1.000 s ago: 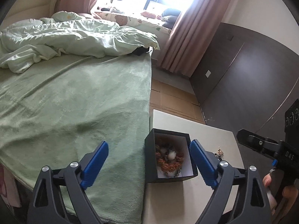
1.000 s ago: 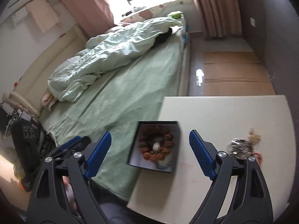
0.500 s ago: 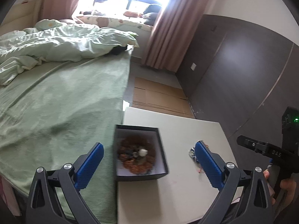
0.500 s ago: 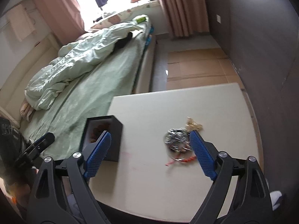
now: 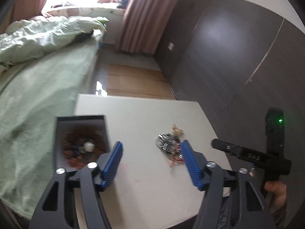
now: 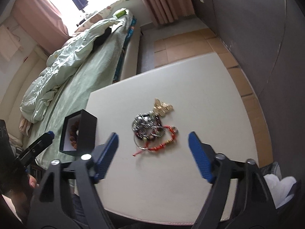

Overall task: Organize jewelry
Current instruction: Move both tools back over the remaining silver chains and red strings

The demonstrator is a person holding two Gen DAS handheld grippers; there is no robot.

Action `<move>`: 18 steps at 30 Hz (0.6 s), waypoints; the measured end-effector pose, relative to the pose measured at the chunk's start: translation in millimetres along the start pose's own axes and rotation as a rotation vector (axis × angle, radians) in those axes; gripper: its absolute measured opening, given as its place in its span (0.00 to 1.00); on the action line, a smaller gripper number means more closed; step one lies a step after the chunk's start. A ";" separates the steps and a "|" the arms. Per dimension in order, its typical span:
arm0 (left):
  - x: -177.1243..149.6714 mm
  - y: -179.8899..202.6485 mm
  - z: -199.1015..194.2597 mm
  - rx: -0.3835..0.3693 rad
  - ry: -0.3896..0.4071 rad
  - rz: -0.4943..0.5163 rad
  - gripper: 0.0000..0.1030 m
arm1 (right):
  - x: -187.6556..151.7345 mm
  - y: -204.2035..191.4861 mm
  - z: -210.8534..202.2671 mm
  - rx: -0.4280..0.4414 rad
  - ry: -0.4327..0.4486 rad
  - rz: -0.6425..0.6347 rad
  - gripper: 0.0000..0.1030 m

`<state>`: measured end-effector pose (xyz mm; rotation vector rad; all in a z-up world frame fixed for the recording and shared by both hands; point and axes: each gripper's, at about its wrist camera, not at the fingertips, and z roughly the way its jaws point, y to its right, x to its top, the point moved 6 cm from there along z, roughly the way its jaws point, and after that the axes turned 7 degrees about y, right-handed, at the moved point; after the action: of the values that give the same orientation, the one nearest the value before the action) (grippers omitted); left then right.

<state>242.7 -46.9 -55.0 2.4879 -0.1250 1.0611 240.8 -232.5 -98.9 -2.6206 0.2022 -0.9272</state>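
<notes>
A black jewelry box [image 5: 82,139] with a white lining holds a brown bead bracelet [image 5: 83,147]; it stands at the left edge of the white table [image 5: 152,181] and also shows in the right wrist view [image 6: 80,133]. A pile of loose jewelry [image 6: 150,126] lies mid-table: silver pieces, a gold butterfly piece [image 6: 162,106] and a red cord bracelet [image 6: 164,143]. The pile also shows in the left wrist view [image 5: 169,143]. My left gripper [image 5: 152,152] is open and empty above the table between box and pile. My right gripper [image 6: 152,145] is open and empty just before the pile.
A bed with a green blanket [image 5: 38,95] runs along the table's left side. A dark wardrobe wall [image 5: 238,66] stands to the right. Cardboard sheets [image 5: 133,82] cover the floor beyond the table. A white cloth [image 6: 276,187] lies at the lower right.
Both grippers have swung right, away from the box and toward the jewelry pile. The pile now sits between the right gripper's fingers in view. Both stay open.
</notes>
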 end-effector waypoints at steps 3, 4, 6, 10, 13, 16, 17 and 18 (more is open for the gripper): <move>-9.1 11.8 21.2 -0.033 -0.052 -0.006 0.48 | -10.5 12.7 2.5 0.005 0.008 0.031 0.66; -11.2 16.3 26.8 -0.040 -0.064 -0.002 0.47 | -12.7 16.1 2.4 0.002 0.009 0.034 0.63; -18.1 27.1 40.7 -0.051 -0.095 0.019 0.43 | -19.3 24.5 1.2 0.007 0.018 0.046 0.62; -32.4 43.2 68.4 -0.082 -0.163 0.035 0.37 | -28.9 46.0 -0.4 0.021 0.039 0.102 0.57; -39.3 44.6 85.8 -0.081 -0.192 0.022 0.33 | -27.2 55.7 -3.6 0.061 0.051 0.164 0.54; -44.1 44.2 99.4 -0.078 -0.216 0.002 0.27 | -27.2 59.3 -3.2 0.062 0.048 0.180 0.54; -45.6 44.0 103.4 -0.073 -0.222 0.001 0.25 | -27.7 60.5 -2.2 0.062 0.042 0.186 0.54; -47.6 43.3 108.5 -0.065 -0.232 0.001 0.23 | -28.4 63.0 -1.5 0.052 0.039 0.195 0.54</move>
<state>271.0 -135.6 -140.0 2.5434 -0.2257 0.7533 216.8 -284.4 -137.8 -2.4840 0.4300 -0.9032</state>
